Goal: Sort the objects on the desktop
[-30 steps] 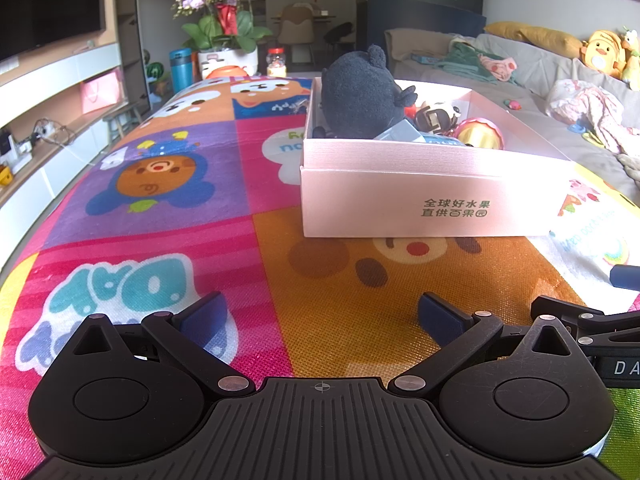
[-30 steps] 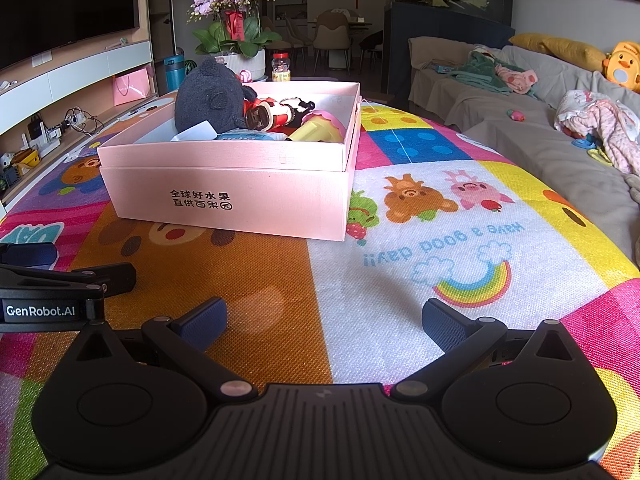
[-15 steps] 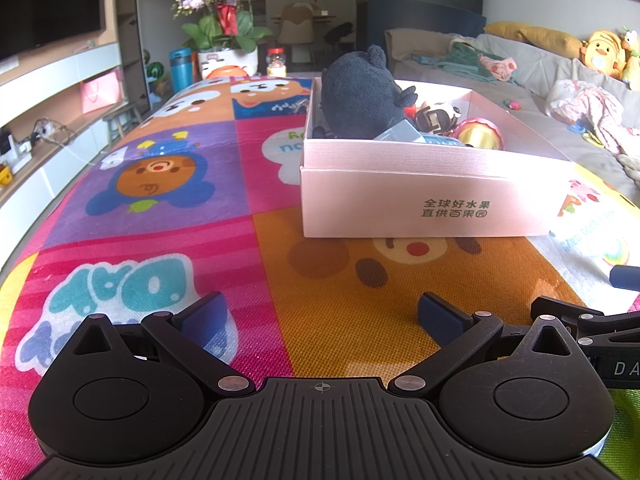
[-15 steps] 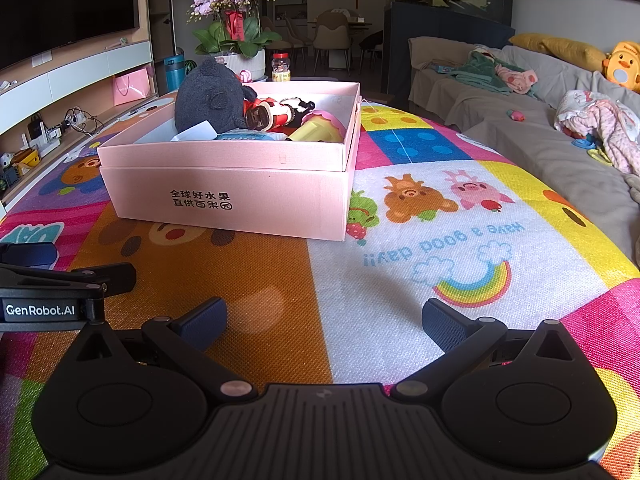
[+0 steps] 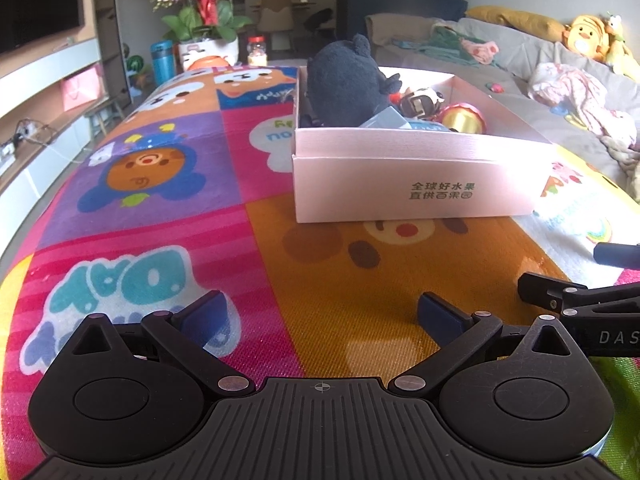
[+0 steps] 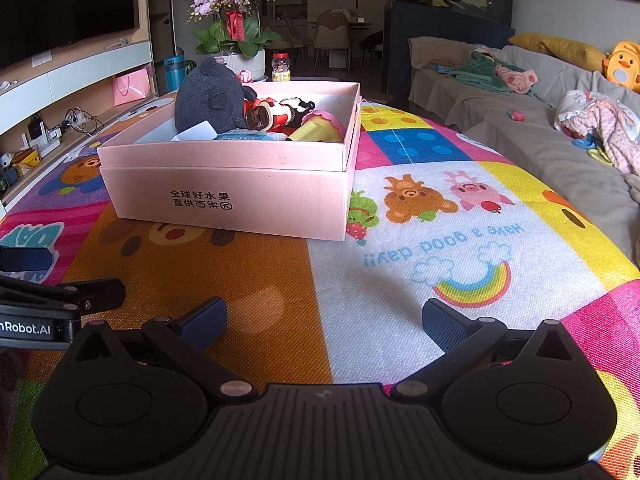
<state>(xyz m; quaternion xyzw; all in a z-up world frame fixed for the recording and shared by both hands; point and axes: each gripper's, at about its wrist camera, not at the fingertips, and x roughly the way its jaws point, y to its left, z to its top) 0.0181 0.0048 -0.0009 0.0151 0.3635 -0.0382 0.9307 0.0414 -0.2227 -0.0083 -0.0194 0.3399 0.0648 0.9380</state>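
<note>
Box (image 5: 416, 184) of pink card — holding the dark plush toy (image 5: 344, 80) and other toys — is being faced straight ahead on the bench (image 6: 440, 280), long side crosswise, nearer neither empty, wide-open pair — left tongs (image 5: 322, 314), right tongs (image 6: 325, 320).

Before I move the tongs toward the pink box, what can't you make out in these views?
- Box floor and the toys' lower parts: both views, hidden behind the pink box front wall.
- Items behind the dark plush: left wrist view, blocked by it.
- Right tongs: left wrist view, cut off by the right edge.
</note>
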